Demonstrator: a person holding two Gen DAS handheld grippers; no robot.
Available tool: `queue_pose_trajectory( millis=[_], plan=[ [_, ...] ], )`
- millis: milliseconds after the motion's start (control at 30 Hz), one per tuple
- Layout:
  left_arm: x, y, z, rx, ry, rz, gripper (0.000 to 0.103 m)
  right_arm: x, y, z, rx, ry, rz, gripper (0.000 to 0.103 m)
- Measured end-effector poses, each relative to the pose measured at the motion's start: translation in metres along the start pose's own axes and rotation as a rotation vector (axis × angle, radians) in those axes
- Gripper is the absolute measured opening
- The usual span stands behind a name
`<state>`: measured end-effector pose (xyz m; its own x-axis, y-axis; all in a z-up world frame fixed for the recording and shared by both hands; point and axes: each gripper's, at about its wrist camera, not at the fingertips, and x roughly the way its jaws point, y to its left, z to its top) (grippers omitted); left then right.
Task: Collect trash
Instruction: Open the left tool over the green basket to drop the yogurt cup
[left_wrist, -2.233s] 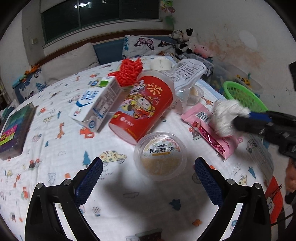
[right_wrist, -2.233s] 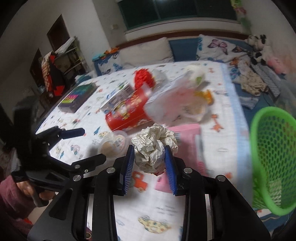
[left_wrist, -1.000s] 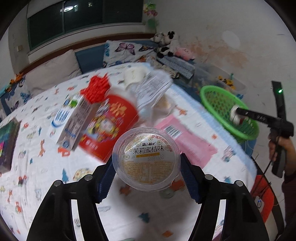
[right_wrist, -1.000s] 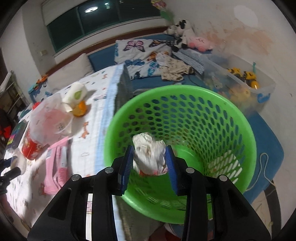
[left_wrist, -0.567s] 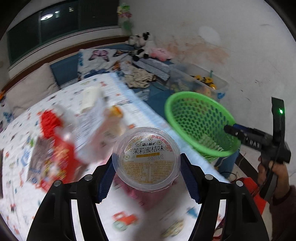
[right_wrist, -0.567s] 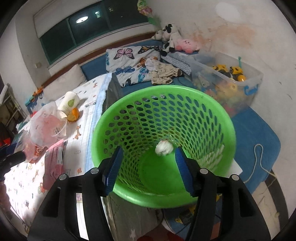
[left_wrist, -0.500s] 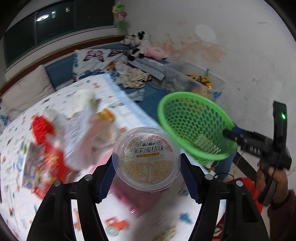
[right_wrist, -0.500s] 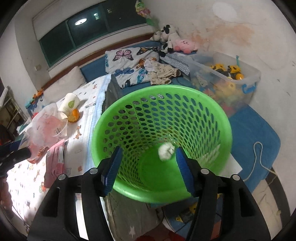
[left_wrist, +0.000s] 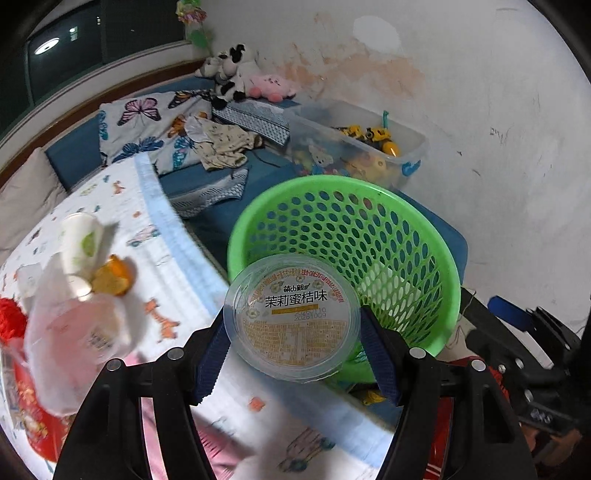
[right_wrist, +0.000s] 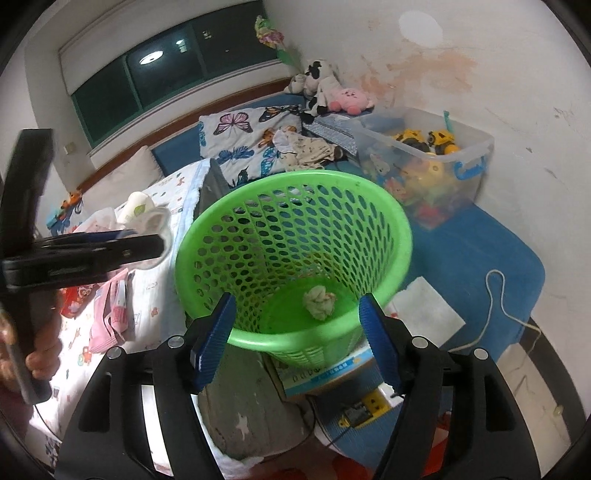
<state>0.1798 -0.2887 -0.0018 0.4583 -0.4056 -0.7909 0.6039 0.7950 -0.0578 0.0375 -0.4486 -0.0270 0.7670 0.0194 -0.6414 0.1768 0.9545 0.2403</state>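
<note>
My left gripper (left_wrist: 291, 347) is shut on a round clear plastic cup with a printed lid (left_wrist: 291, 317), held in the air at the near rim of the green mesh basket (left_wrist: 417, 236). My right gripper (right_wrist: 297, 328) is open and empty just above the basket's near rim (right_wrist: 295, 345). A crumpled paper wad (right_wrist: 319, 301) lies on the basket's bottom. The left gripper also shows in the right wrist view (right_wrist: 147, 245), at the basket's left.
The table with a printed cloth (left_wrist: 147, 229) still holds a clear bag (left_wrist: 74, 332), a paper cup (left_wrist: 79, 243), a red tub (left_wrist: 29, 417) and a pink wrapper (right_wrist: 110, 314). A clear toy bin (right_wrist: 428, 166) stands behind the basket. A white sheet (right_wrist: 424, 310) lies on the blue floor mat.
The paper wad has dropped from my right gripper to the basket's bottom and the right gripper stays open. My left gripper has carried the cup from the table to the basket.
</note>
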Motion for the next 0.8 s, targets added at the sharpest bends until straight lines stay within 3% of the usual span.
queue_pose_trajectory(
  millis=[233, 333, 633, 800],
  plan=[
    [0.024, -0.012, 0.003, 0.009, 0.047, -0.013, 0.068, 0.000, -0.003, -0.006, 0.010, 0.009, 0.001, 0.070],
    [0.023, -0.013, 0.001, 0.015, 0.037, -0.013, 0.078, 0.000, -0.001, -0.008, 0.005, 0.011, 0.008, 0.070],
    [-0.010, 0.006, -0.006, -0.027, -0.016, -0.015, 0.078, -0.001, 0.016, -0.003, -0.027, 0.002, 0.040, 0.070],
    [-0.038, 0.025, -0.019, -0.042, -0.056, 0.040, 0.078, 0.000, 0.036, -0.001, -0.062, 0.000, 0.072, 0.072]
  ],
)
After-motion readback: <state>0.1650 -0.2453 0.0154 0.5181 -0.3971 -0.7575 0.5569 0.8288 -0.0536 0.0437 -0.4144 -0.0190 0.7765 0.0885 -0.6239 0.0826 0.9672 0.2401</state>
